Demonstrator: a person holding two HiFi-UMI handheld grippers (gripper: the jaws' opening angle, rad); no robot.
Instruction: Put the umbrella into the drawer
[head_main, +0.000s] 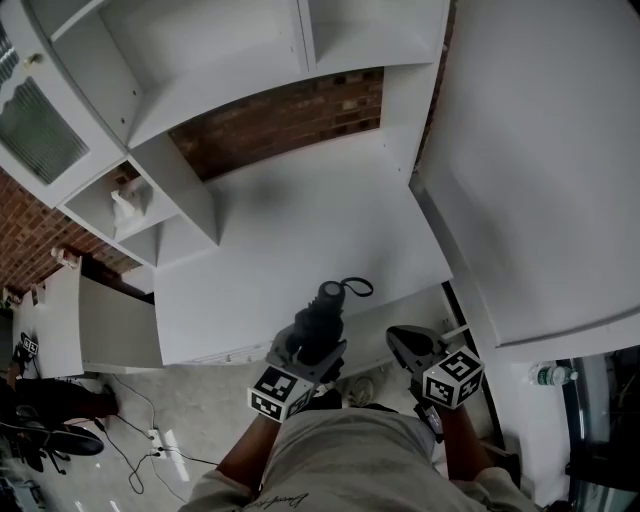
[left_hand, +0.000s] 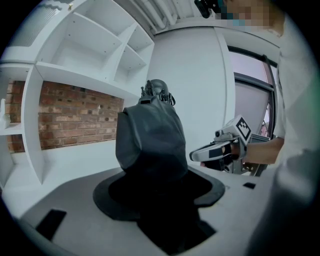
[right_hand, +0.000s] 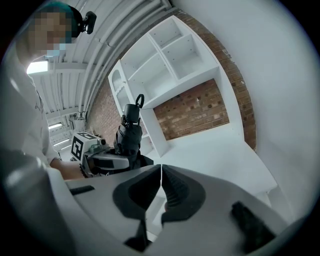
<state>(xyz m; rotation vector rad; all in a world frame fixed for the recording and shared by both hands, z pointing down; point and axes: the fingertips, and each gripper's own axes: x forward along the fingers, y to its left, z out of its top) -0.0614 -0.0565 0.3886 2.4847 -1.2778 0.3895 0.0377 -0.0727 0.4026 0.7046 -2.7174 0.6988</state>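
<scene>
A folded black umbrella (head_main: 318, 322) with a round handle and wrist loop sticks up from my left gripper (head_main: 305, 352), which is shut on its lower part. In the left gripper view the umbrella (left_hand: 150, 137) fills the space between the jaws, handle end pointing away. The right gripper view shows the umbrella (right_hand: 129, 134) upright at the left. My right gripper (head_main: 405, 343) hangs beside it, to the right, shut with nothing between its jaws; its pads meet in the right gripper view (right_hand: 161, 186). Both hover over the front edge of the white counter (head_main: 300, 240). No drawer front shows plainly.
White shelving (head_main: 180, 90) stands behind the counter, with a brick wall (head_main: 290, 120) showing through. A tall white cabinet side (head_main: 540, 170) rises on the right. A low white unit (head_main: 90, 320) lies to the left, with cables on the floor (head_main: 140, 440).
</scene>
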